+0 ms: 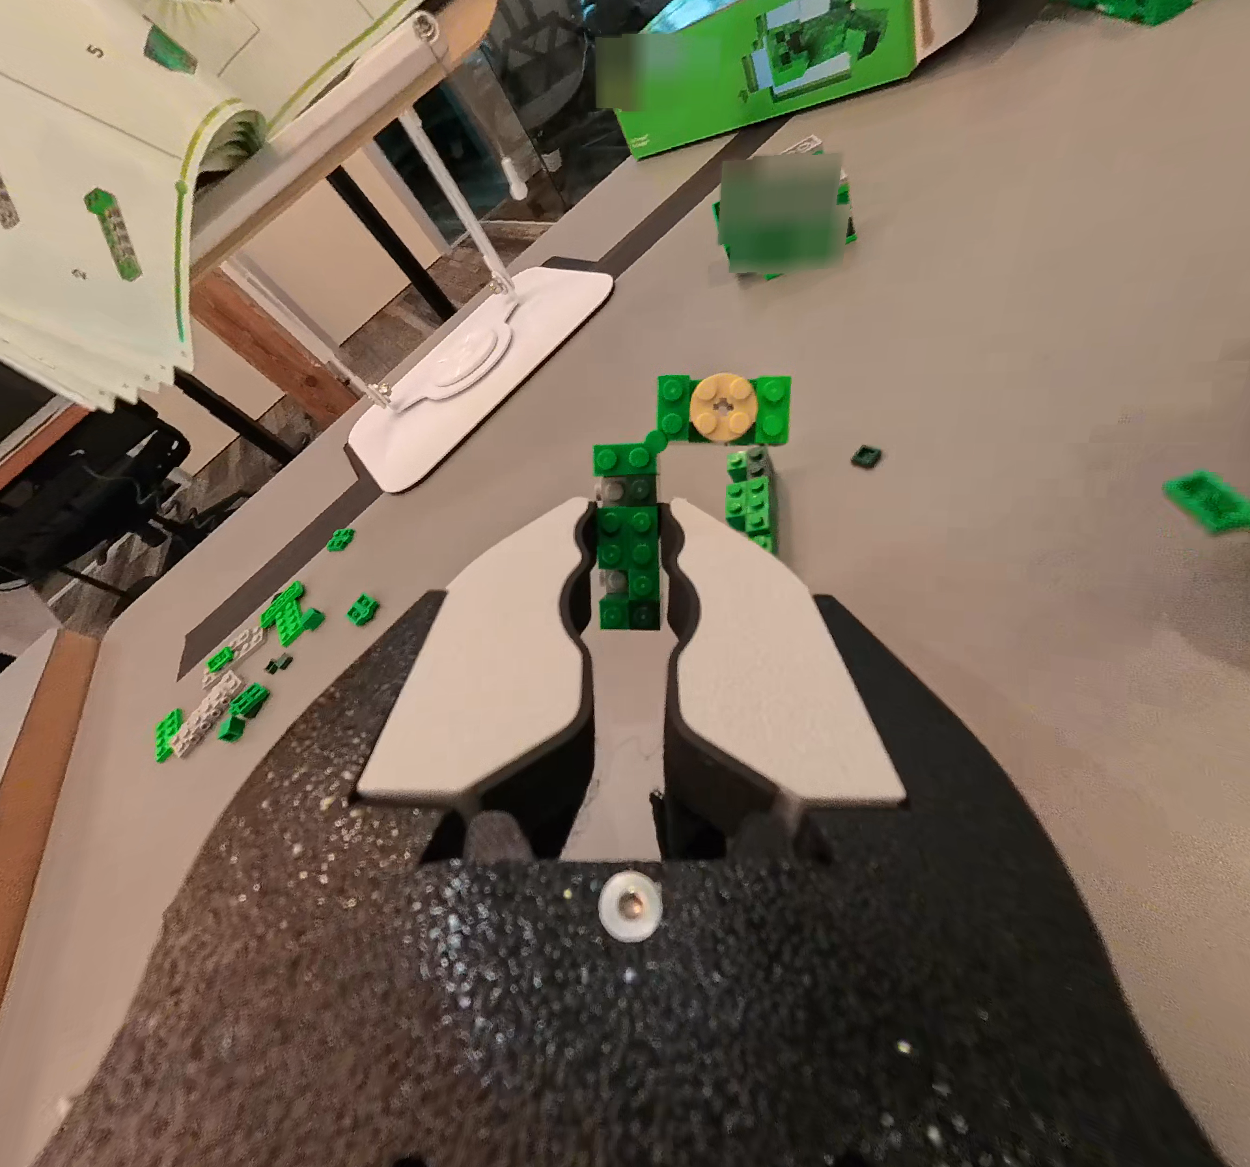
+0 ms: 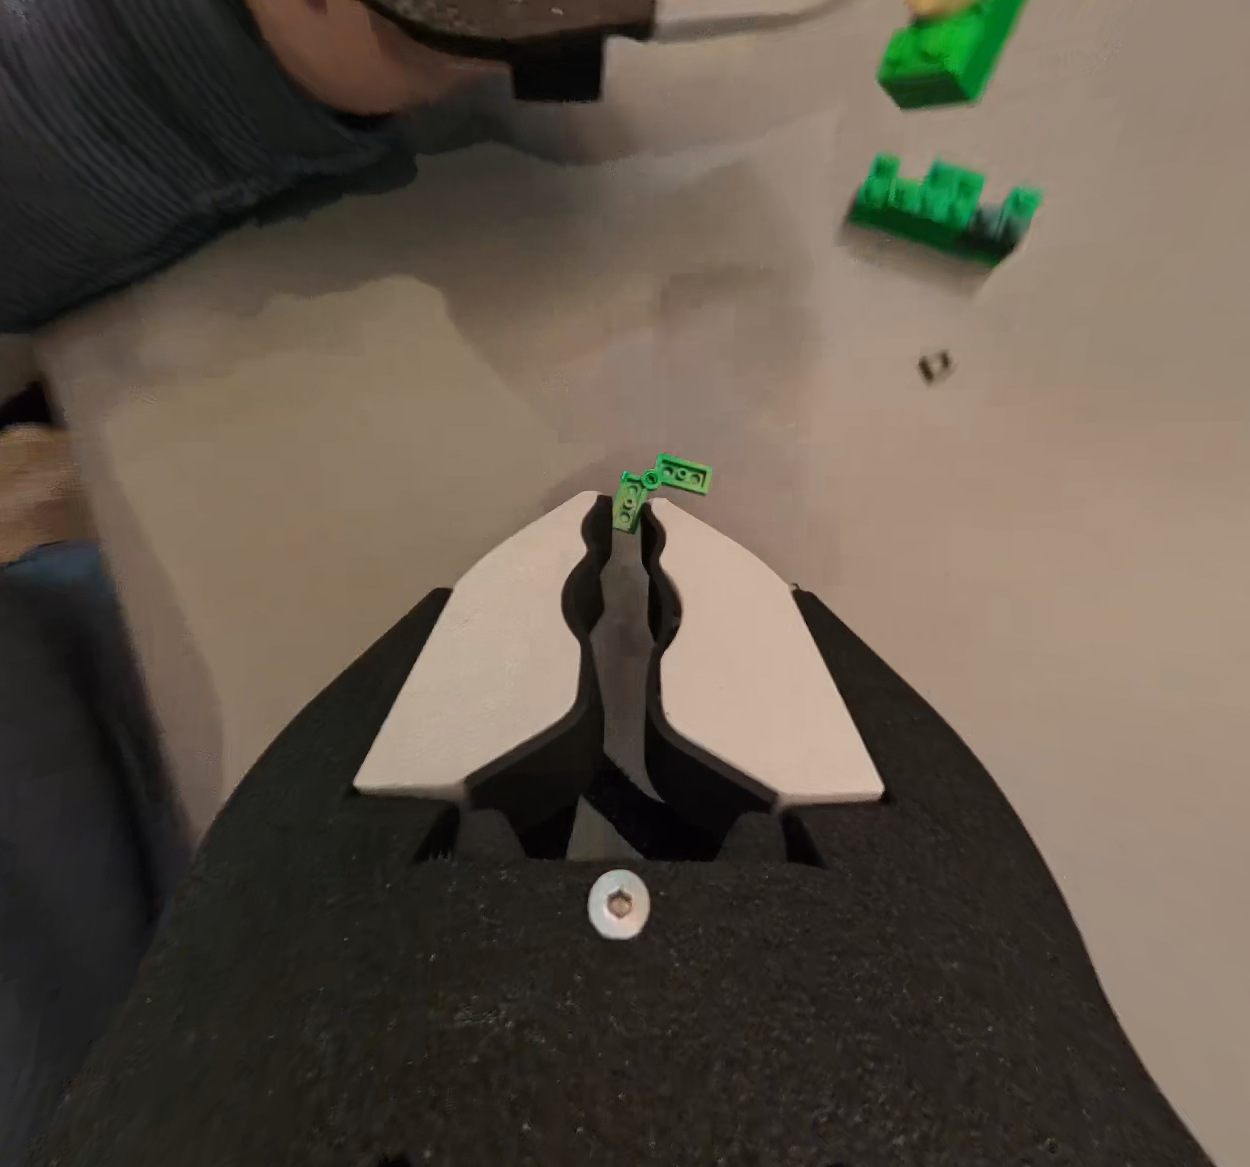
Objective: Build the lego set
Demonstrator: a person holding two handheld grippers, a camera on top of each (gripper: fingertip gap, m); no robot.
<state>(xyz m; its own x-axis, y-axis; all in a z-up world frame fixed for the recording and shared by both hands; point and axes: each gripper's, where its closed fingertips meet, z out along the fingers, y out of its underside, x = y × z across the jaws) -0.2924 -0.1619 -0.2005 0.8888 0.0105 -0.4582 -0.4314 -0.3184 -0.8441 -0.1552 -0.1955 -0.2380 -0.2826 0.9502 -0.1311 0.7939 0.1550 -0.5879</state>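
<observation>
Left gripper (image 1: 629,512): clamped on the near arm of the build (image 1: 629,559); its fingers (image 1: 514,647) press the arm's two long sides, apparently so the studs stay face-up and reachable.

Build: green strip with a few grey studs, joined through a round hinge (image 1: 655,439) to a far plate carrying a tan disc (image 1: 722,406). The hinged end juts past the fingertips, which leaves it free to take more parts. Whether it rests on the table (image 1: 1014,593) or is held just above it, cannot tell.

Right gripper (image 2: 632,505): closed on one leaf of a small hinge plate (image 2: 659,485), held clear of the table; the other leaf sticks out to the right, so that end is probably the one to be pressed on.

Second strip (image 1: 752,502): lies just right of the build, not gripped; likely a matching arm waiting its turn.

Loose parts (image 1: 250,674): scattered near left by the table edge, well apart from the work.

Manual (image 1: 101,119): propped on a white stand (image 1: 487,377), far left, pages angled toward the builder for reference.

Box (image 1: 778,52): far, lying on its side.

Stage (judgement): mid-assembly; next move needs the hinge plate aligned over studs while the left holds steady.
</observation>
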